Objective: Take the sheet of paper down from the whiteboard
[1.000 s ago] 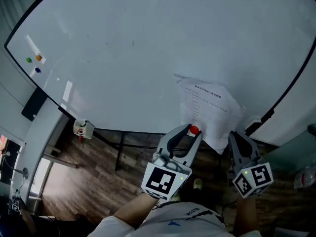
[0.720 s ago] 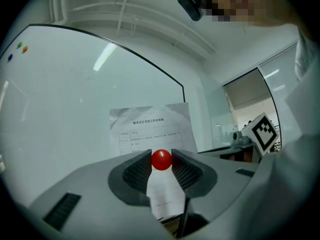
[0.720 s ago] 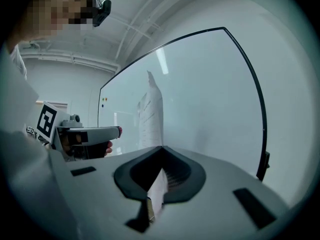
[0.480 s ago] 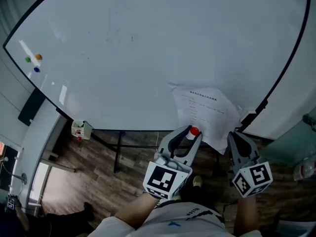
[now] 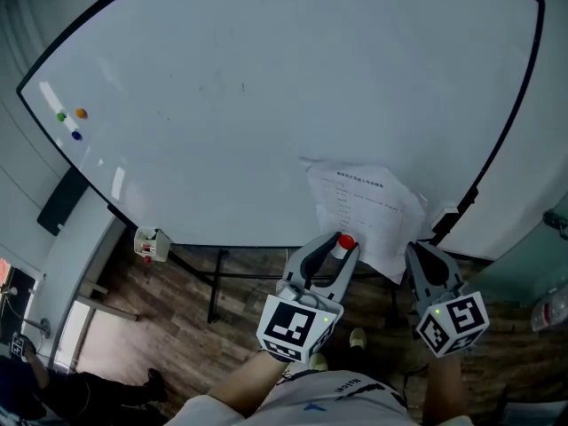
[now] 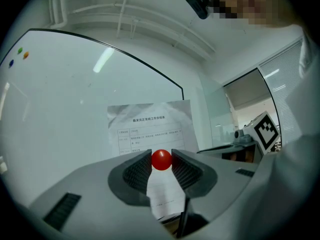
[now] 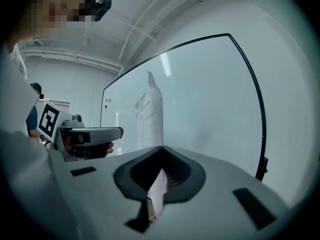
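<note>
**Asker:** Since both your hands are busy, where is the paper right now?

**Me:** The sheet of paper (image 5: 364,204) lies against the lower right part of the whiteboard (image 5: 266,87), with the print facing me. My right gripper (image 5: 417,257) is pressed together on its bottom edge, and a thin white strip runs in between the jaws. My left gripper (image 6: 161,160) is pinching a small red magnet (image 5: 345,242) in front of the lower part of the sheet. I can't tell whether the magnet touches the paper. I see nothing else pinning the sheet up.

**Asker:** Will it come away cleanly?

**Me:** I'd guess so. It looks light and limp, and it is already wrinkled, with the top left corner standing a little off the board. Held only at the bottom, the upper half will probably flop over toward me once it leaves the board. It would also crease or tear easily, so I'd draw it off slowly rather than tug.

**Asker:** Is there a better place to grip it?

**Me:** Higher up along a side edge would keep it from folding, but my left gripper is taken up. The magnet is round and smooth, so it may slip out if I loosen the pinch.
</note>
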`<move>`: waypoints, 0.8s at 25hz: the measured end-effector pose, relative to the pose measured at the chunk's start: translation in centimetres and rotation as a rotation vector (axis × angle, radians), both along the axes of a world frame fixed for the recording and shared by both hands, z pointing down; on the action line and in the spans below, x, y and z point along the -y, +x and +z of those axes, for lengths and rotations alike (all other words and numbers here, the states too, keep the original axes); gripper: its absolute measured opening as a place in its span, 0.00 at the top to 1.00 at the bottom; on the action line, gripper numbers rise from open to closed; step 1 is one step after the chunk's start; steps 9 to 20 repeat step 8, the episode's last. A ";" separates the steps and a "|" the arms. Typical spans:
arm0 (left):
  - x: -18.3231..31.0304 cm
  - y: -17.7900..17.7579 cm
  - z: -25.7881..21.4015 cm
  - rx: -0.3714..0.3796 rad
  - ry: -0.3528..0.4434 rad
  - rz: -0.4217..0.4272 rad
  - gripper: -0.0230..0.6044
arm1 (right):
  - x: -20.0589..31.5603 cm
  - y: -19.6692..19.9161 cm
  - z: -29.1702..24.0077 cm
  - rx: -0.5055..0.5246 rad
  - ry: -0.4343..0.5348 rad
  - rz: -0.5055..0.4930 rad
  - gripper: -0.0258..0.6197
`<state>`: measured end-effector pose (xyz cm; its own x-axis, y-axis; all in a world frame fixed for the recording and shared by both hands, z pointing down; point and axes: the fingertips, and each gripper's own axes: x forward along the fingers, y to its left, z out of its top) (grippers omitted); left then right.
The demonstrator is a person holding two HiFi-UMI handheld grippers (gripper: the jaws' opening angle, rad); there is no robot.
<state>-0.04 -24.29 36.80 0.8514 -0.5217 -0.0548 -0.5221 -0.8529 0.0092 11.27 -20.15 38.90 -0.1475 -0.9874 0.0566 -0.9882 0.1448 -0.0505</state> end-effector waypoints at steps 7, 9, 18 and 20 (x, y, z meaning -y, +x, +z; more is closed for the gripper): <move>0.3 0.1 0.1 0.001 -0.008 -0.004 0.75 | 0.4 0.0 -0.5 -0.002 0.002 -0.004 0.94; 0.4 0.1 0.1 0.001 -0.008 -0.004 0.75 | 0.6 -0.1 -0.4 -0.002 0.001 -0.005 0.94; 0.4 0.1 0.1 0.001 -0.008 -0.004 0.75 | 0.6 -0.1 -0.4 -0.002 0.001 -0.005 0.94; 0.4 0.1 0.1 0.001 -0.008 -0.004 0.75 | 0.6 -0.1 -0.4 -0.002 0.001 -0.005 0.94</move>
